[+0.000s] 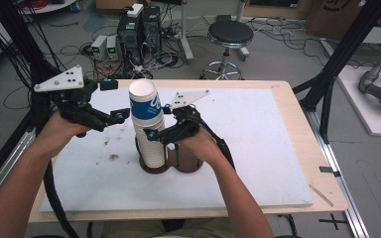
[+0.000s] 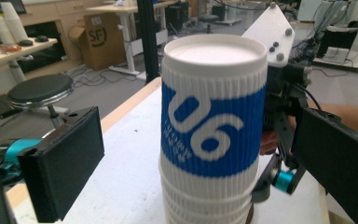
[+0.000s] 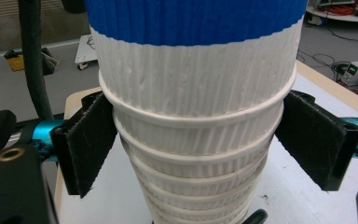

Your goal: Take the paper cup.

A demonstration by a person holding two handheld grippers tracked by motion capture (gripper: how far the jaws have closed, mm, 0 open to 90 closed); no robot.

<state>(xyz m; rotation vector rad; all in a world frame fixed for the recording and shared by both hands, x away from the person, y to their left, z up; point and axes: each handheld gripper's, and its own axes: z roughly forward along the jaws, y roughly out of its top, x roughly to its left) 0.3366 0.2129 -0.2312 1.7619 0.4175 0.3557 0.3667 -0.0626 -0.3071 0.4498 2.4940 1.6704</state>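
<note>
One stack of cups (image 1: pixel 148 129) stands between two hand-held grippers: left (image 1: pixel 110 99) spread wide, right (image 3: pixel 193 144) pinching it.

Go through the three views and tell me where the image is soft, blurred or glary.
High view: even indoor light, no hard shadows, slightly soft overall; the cup stack is readable. Left gripper view: top cup sharp, its white rim a bit washed out, the near black fingers slightly soft. Right gripper view: the stack is very close, ribs crisp, background blurred; no glare.
</note>
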